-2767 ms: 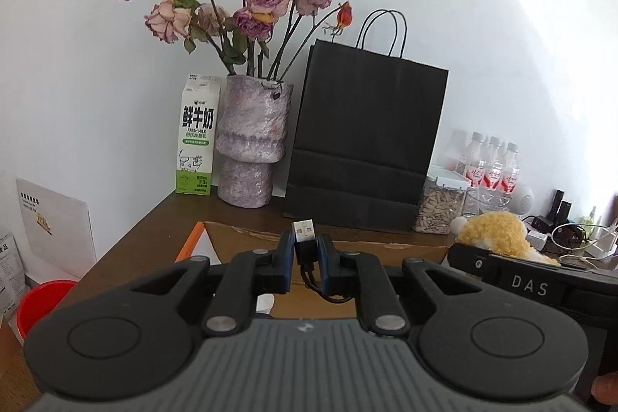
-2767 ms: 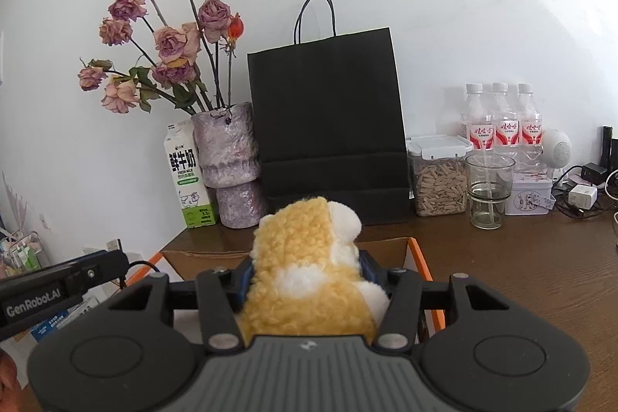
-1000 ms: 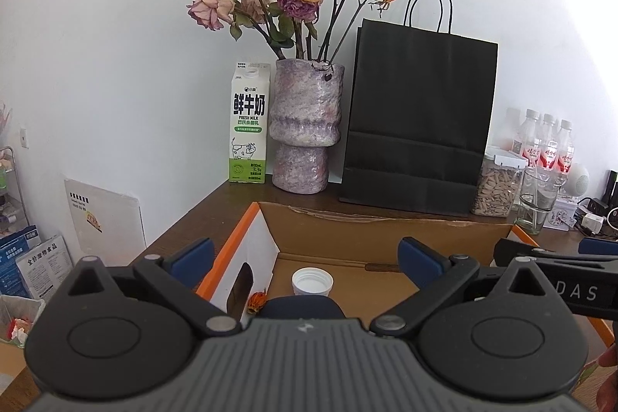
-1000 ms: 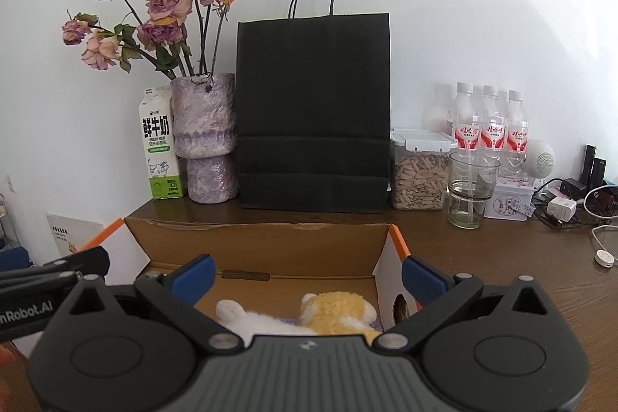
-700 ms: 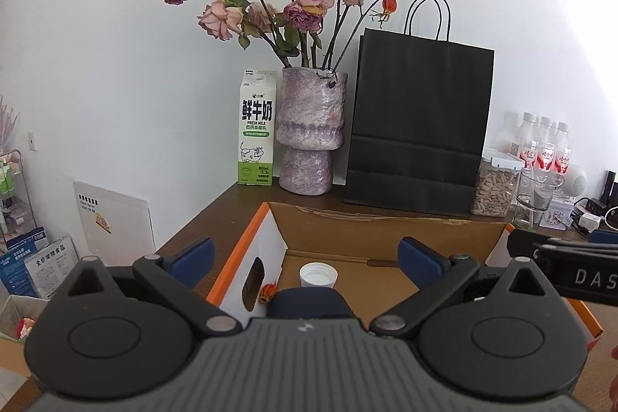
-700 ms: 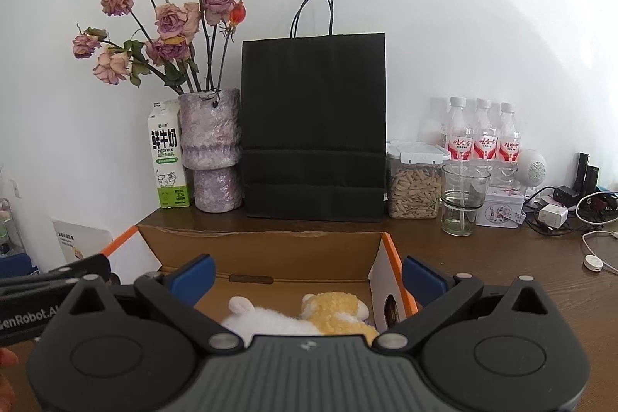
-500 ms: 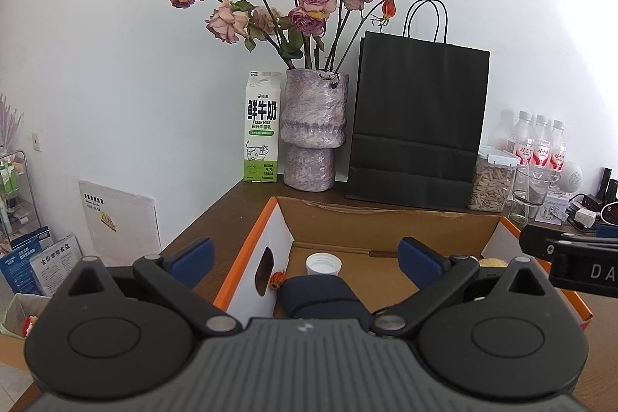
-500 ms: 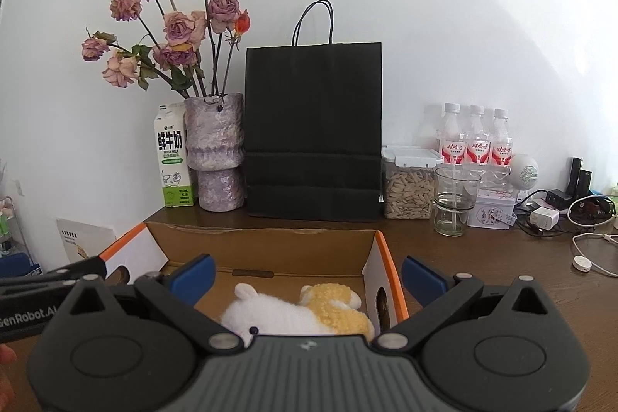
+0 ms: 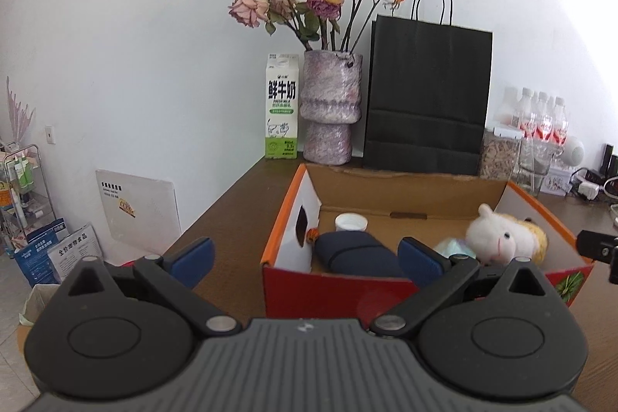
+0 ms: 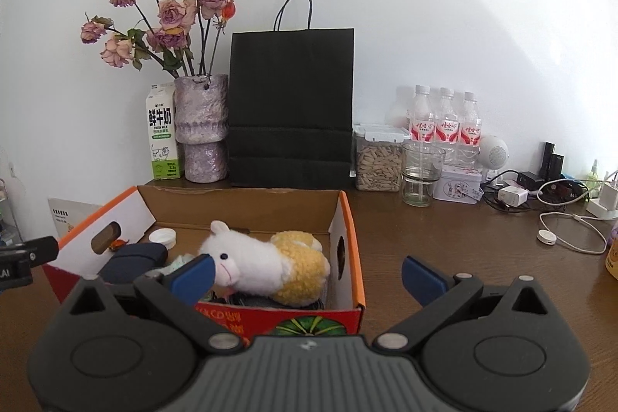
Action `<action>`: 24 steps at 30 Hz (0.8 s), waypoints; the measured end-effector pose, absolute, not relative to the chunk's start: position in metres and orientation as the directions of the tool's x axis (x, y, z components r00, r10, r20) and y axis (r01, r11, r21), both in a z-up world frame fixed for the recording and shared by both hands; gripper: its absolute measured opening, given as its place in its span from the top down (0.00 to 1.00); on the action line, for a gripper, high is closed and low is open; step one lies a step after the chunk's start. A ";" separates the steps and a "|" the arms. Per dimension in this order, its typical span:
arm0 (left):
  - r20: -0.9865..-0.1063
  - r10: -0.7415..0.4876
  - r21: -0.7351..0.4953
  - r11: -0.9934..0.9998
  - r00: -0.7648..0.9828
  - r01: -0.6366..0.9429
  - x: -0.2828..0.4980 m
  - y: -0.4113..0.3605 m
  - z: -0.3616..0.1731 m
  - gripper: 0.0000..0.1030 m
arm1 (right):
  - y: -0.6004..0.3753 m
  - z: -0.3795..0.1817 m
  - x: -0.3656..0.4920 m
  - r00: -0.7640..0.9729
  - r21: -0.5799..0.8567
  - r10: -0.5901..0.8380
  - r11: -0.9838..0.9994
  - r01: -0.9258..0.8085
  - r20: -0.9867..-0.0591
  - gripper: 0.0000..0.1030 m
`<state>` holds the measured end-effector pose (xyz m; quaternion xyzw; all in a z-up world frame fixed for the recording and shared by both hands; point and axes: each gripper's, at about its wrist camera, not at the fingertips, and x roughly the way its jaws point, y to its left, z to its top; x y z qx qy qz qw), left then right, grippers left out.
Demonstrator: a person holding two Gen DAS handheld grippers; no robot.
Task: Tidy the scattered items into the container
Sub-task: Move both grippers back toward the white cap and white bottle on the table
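Note:
An open cardboard box with orange edges (image 9: pixel 409 192) (image 10: pixel 347 219) stands on the brown table. Inside lie a white and yellow plush sheep (image 9: pixel 502 238) (image 10: pixel 270 265), a dark navy pouch (image 9: pixel 355 253) (image 10: pixel 131 263), a white cap (image 9: pixel 349 222) (image 10: pixel 163 237) and a pale green packet (image 9: pixel 450 246). My left gripper (image 9: pixel 305 259) is open and empty, held back in front of the box's near left corner. My right gripper (image 10: pixel 307 275) is open and empty, in front of the box's near right corner.
Behind the box stand a milk carton (image 9: pixel 282 111), a vase of dried roses (image 9: pixel 330 111), a black paper bag (image 10: pixel 289 107), a seed jar (image 10: pixel 378 157), a glass (image 10: pixel 421 176) and water bottles (image 10: pixel 444 122). Chargers and cables (image 10: pixel 556 211) lie at right.
Both grippers let go of their items into the box, the left a USB cable and the right the plush sheep. Both then opened wide and drew back and away from the box.

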<state>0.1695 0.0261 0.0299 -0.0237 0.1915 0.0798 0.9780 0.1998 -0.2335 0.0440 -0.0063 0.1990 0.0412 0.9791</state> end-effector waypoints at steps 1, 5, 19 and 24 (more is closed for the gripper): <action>-0.387 0.150 -0.010 0.986 0.910 -0.167 0.169 0.027 0.027 0.00 | -0.236 0.040 0.199 0.914 0.003 0.073 0.997 -0.078 -0.399 0.00; -0.432 0.156 0.009 0.986 0.889 -0.168 0.169 0.033 0.009 0.00 | -0.245 0.024 0.196 0.898 -0.006 0.056 0.998 -0.066 -0.437 0.00; -0.563 0.094 0.075 0.995 0.821 -0.063 0.185 0.026 -0.028 0.00 | -0.233 -0.027 0.205 0.812 -0.085 0.057 0.988 -0.130 -0.581 0.00; -0.557 0.064 0.098 0.995 0.828 -0.011 0.185 0.016 -0.030 0.00 | -0.234 -0.029 0.209 0.805 -0.060 0.077 0.988 -0.139 -0.588 0.00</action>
